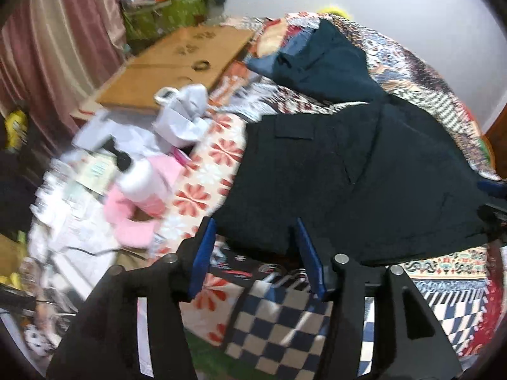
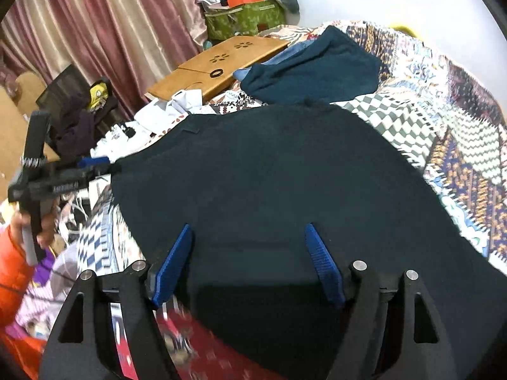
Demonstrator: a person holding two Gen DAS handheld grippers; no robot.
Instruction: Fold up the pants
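Dark navy pants [image 1: 358,177] lie spread flat on a patterned bedspread [image 1: 443,272]; they fill the middle of the right wrist view [image 2: 285,190]. My left gripper [image 1: 255,231] is open, its blue fingers [image 1: 202,253] at the pants' near left edge, holding nothing. My right gripper [image 2: 248,237] is open just above the pants' near end, empty. The left gripper also shows in the right wrist view [image 2: 95,163], at the pants' left corner, held by a hand in an orange sleeve.
A teal garment [image 2: 317,69] lies at the far end of the bed. A wooden lap desk [image 2: 218,63], white clothes [image 1: 183,117], a pink item with a white bottle [image 1: 142,186] and clutter sit to the left. Curtains [image 2: 111,31] hang behind.
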